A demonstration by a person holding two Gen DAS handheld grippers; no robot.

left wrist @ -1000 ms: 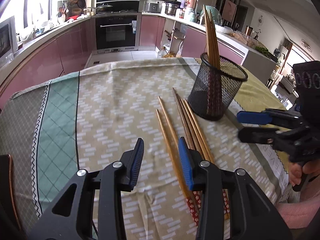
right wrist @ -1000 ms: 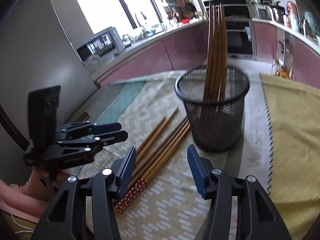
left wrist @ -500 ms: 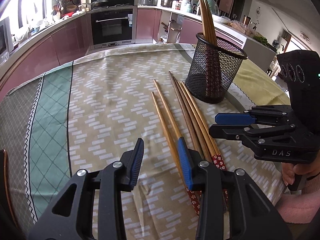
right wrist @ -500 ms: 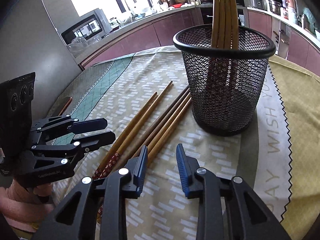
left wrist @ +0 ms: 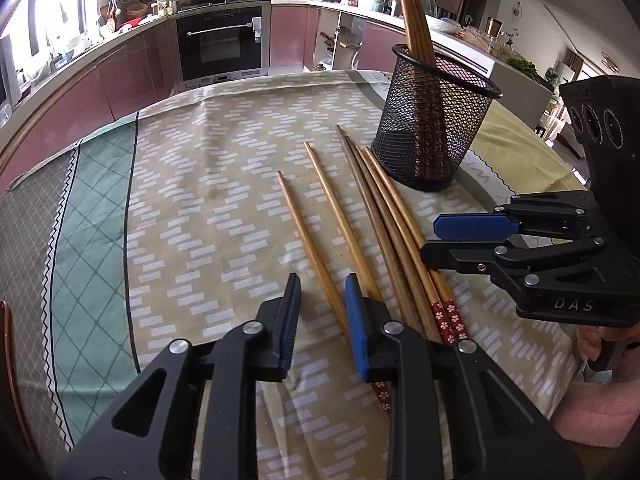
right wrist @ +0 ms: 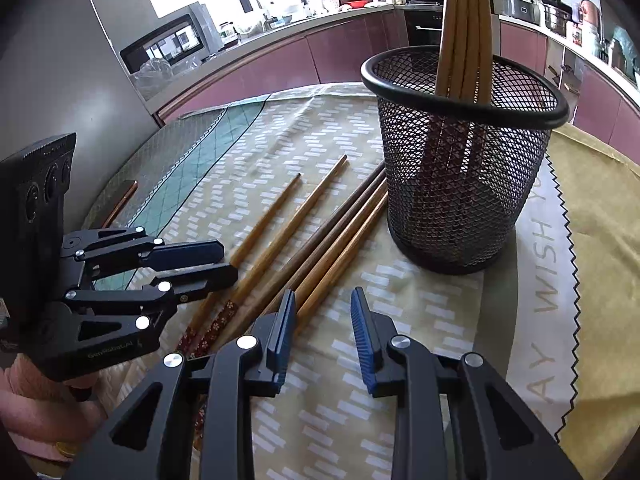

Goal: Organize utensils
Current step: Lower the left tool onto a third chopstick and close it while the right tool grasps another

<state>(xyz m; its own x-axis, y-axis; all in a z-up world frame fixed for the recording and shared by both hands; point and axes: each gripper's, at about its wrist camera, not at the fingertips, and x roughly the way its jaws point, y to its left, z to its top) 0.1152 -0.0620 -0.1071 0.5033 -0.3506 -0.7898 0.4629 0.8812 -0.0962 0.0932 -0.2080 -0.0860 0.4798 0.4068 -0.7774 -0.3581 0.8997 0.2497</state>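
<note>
Several wooden chopsticks [left wrist: 360, 216] lie side by side on the patterned tablecloth, also in the right wrist view [right wrist: 320, 236]. A black mesh cup [left wrist: 432, 132] stands behind them and holds several upright chopsticks [right wrist: 464, 28]; the cup [right wrist: 460, 184] is near in the right wrist view. My left gripper [left wrist: 320, 316] is open and empty, low over the thick ends of the leftmost chopsticks. My right gripper [right wrist: 324, 328] is open and empty, just right of the rightmost chopsticks; it also shows in the left wrist view [left wrist: 472, 236].
The tablecloth [left wrist: 200, 200] covers the table to its edges. A copper-coloured rim [right wrist: 120, 204] lies at the table's left edge. Kitchen cabinets and an oven [left wrist: 220, 40] stand behind the table.
Both grippers have come lower and closer to the lying chopsticks. The right gripper, which had narrowed half a second ago, has opened wider. Nothing has been picked up.
</note>
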